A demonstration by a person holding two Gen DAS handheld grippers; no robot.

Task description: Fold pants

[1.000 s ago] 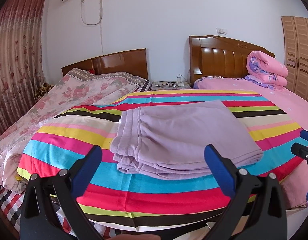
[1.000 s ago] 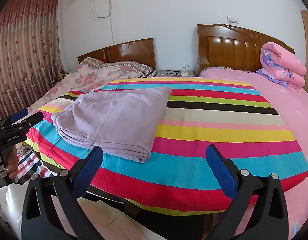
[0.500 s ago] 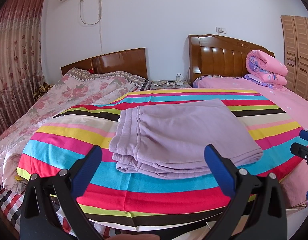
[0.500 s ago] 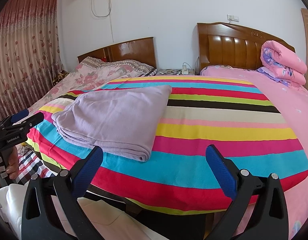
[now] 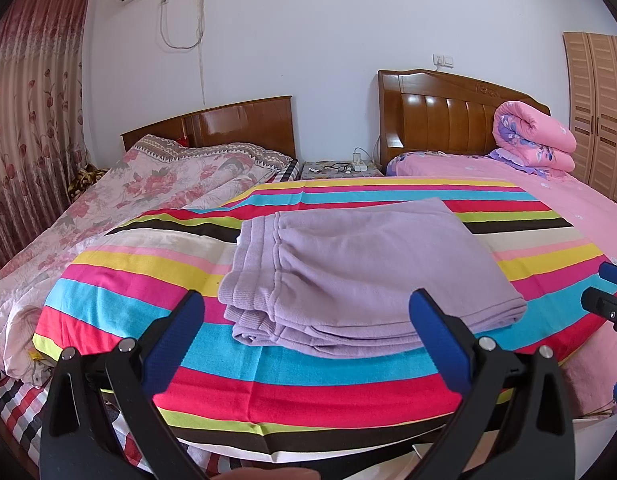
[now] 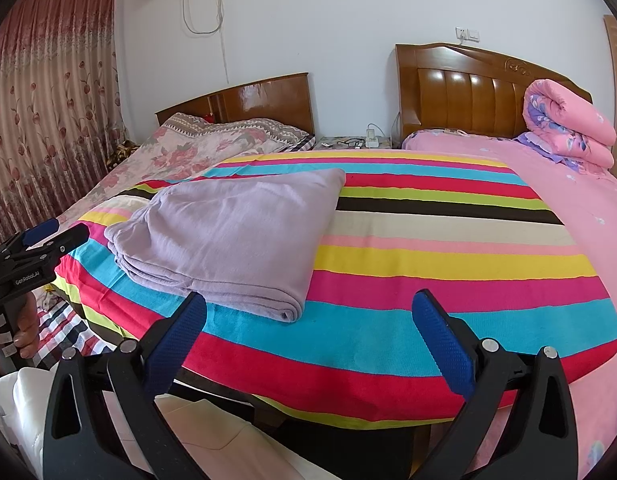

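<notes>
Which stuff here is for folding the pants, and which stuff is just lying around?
For the job:
- purple pants, already folded
- striped blanket they lie on
- left gripper, jaws open
- right gripper, jaws open

Just lying about:
- rolled pink quilt
- flowery bedspread
- glasses on the nightstand
- curtain

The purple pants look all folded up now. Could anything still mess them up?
Maybe. The folded pants lie near the front edge of the striped blanket, so a bump might slide them off. Both grippers, left and right, are open and close by; a blue finger could snag the loose layered edges.
</notes>
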